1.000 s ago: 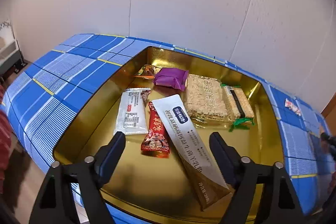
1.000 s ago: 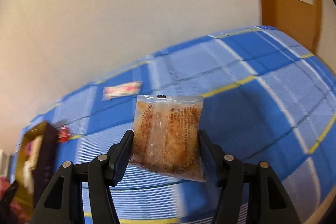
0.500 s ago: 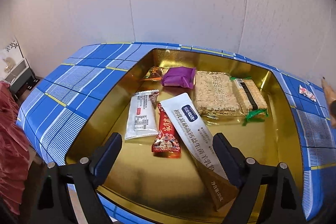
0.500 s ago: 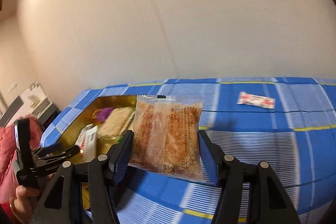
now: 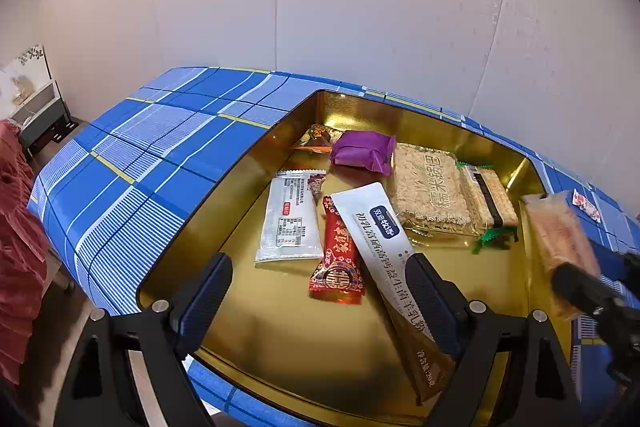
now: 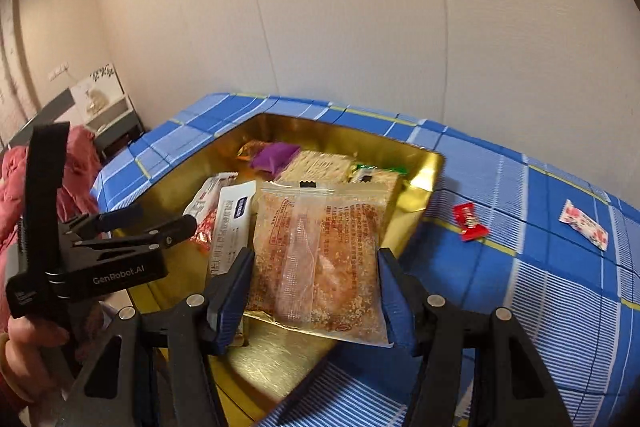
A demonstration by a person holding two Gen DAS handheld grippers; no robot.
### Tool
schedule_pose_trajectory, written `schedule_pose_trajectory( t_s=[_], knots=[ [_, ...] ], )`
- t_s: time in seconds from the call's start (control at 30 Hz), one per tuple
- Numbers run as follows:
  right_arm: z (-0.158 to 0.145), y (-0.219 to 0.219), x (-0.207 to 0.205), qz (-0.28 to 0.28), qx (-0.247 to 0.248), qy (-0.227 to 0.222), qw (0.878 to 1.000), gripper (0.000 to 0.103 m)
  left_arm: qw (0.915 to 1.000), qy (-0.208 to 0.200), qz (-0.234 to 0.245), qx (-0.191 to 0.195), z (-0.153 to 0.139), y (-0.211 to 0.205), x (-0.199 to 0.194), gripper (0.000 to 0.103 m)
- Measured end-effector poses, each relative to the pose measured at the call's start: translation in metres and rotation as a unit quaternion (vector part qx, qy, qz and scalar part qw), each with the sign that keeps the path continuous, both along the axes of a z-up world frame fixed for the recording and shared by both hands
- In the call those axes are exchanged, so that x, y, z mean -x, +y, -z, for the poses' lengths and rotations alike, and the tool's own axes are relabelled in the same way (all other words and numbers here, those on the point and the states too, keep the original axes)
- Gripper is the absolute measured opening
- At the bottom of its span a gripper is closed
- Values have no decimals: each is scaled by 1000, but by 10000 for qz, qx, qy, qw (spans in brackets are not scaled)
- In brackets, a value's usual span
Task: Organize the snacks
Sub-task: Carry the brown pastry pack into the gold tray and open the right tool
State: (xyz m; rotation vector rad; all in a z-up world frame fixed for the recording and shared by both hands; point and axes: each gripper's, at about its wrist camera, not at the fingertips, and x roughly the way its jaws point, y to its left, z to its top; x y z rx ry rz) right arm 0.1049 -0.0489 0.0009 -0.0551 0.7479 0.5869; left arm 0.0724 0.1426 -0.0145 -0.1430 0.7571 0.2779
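My right gripper [image 6: 314, 291] is shut on a clear packet of brown crumbly snack [image 6: 320, 259] and holds it over the near right part of the gold tray [image 6: 420, 183]. The packet also shows at the right edge of the left wrist view [image 5: 560, 239]. The tray [image 5: 248, 211] holds several snacks: a white sachet [image 5: 290, 215], a red candy pack [image 5: 338, 259], a long white-and-brown stick pack [image 5: 392, 267], a purple packet [image 5: 362, 151] and rice-cracker packs [image 5: 432, 191]. My left gripper [image 5: 316, 303] is open and empty above the tray's near edge.
The tray sits on a blue plaid tablecloth [image 5: 152, 163]. A red candy [image 6: 468, 221] and a white-and-red candy [image 6: 582, 229] lie on the cloth to the right of the tray. A white wall stands close behind the table. Red fabric [image 5: 16, 227] hangs at the left.
My right gripper has swung left with the snack packet, from above the bare cloth to above the tray. My left gripper has stayed open over the tray's near edge, shifting slightly.
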Motion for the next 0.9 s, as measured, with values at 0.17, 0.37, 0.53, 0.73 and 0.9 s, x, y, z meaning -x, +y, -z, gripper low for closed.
schedule_pose_trajectory(
  t_s=[0.17,0.37,0.53,0.73,0.9],
  knots=[
    [9,13,-7,-53,222,224,9995,62,10000,23,20,-12,0,-1,0,89],
    [17,32,-13,-150,453,345,9983,62,10000,4,18,35,-1,-1,0,89],
    [24,45,-15,-175,705,403,9965,62,10000,14,-8,78,0,1,0,89],
    [15,37,-14,-82,514,281,9983,62,10000,17,30,90,0,-1,-1,89],
    [2,15,-13,145,180,164,9996,62,9999,-2,144,45,0,-7,-2,89]
  ],
)
